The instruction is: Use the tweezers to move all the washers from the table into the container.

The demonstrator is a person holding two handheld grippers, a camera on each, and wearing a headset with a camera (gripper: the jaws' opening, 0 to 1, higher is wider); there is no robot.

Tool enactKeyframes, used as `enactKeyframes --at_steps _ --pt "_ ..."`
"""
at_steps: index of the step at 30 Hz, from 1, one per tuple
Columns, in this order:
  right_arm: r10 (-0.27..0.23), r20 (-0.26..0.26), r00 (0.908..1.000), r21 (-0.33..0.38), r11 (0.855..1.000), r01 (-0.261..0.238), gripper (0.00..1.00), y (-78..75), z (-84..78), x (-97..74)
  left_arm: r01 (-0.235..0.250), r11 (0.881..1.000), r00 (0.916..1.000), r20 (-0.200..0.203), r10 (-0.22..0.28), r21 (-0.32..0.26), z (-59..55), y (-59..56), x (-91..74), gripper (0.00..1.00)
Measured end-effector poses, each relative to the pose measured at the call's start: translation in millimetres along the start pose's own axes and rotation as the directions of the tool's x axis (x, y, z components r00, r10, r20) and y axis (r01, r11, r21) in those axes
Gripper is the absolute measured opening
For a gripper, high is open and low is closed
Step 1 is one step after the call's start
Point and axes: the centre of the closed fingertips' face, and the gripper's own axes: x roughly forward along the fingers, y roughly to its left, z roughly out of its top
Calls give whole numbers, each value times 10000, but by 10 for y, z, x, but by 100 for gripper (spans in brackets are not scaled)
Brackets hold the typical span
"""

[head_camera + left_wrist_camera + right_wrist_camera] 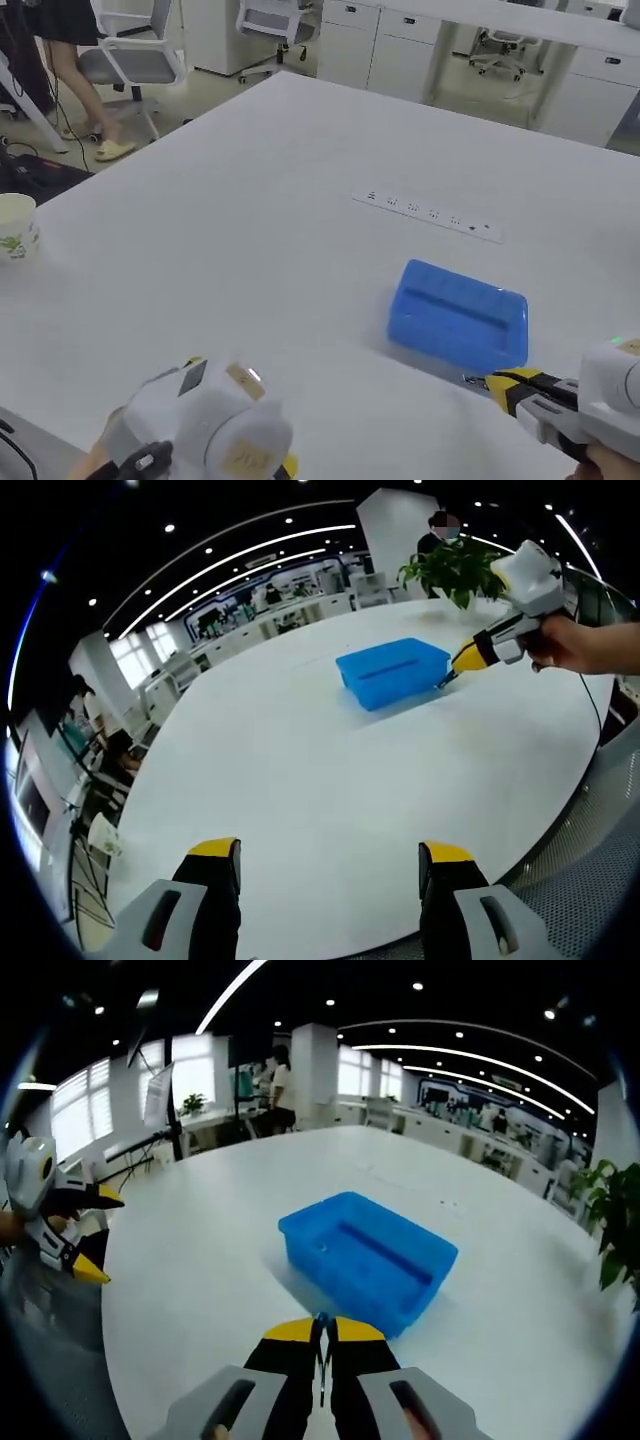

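A blue rectangular container (460, 318) sits on the white table (250, 240), toward its right side. My right gripper (497, 382) is just in front of the container's near right corner, shut on a thin pair of tweezers (474, 380) whose tip points at the container wall. In the right gripper view the tweezers (322, 1365) stand pinched between the closed yellow-tipped jaws, just short of the container (365, 1260). My left gripper (240, 413) hovers low at the near left, open and holding nothing. Its own view shows the spread jaws and, far off, the container (390, 670).
A white power strip (430, 213) lies behind the container. A paper cup (15, 228) stands at the table's left edge. Office chairs and a person's legs are beyond the far left corner. A potted plant (455, 570) stands past the container.
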Motion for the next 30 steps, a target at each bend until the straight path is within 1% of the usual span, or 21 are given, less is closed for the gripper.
enactKeyframes --at_steps 3,8,12,17,20,21,25,26,28,30 --pt "-36 70 10000 -141 9999 37 0 -16 51 -58 5 10000 10000 14 -5 2 3 0 3 73" --pt "-69 304 9995 -342 9994 79 0 -44 189 -148 -2 10000 10000 47 2 -10 7 3 8 73" --pt "-113 495 9987 -359 9993 131 0 -91 303 -187 -19 10000 10000 59 19 -19 6 4 7 73" --pt "-200 615 9979 -378 9990 223 0 -162 396 -196 -21 10000 10000 73 21 -46 8 6 6 73" --pt "-339 465 9983 -525 9980 363 0 -230 412 -178 -46 10000 10000 61 46 -39 5 11 6 73" --pt "-374 485 9981 -566 9976 402 0 -259 429 -176 -50 10000 10000 66 51 -48 6 12 5 73" --pt "-383 448 9983 -516 9978 406 0 -314 483 -169 -75 9999 10000 49 76 -74 1 17 3 73" --pt "-355 365 9987 -488 9981 372 0 -320 484 -155 -78 9999 10000 48 78 -73 1 18 3 73" --pt "-264 -2 9997 -363 9990 264 0 -350 462 -109 -84 9999 10000 33 84 -59 -1 18 4 73" --pt "-229 -203 9995 -404 9989 221 0 -380 469 -66 -82 10000 10000 13 82 -51 -3 17 4 73"
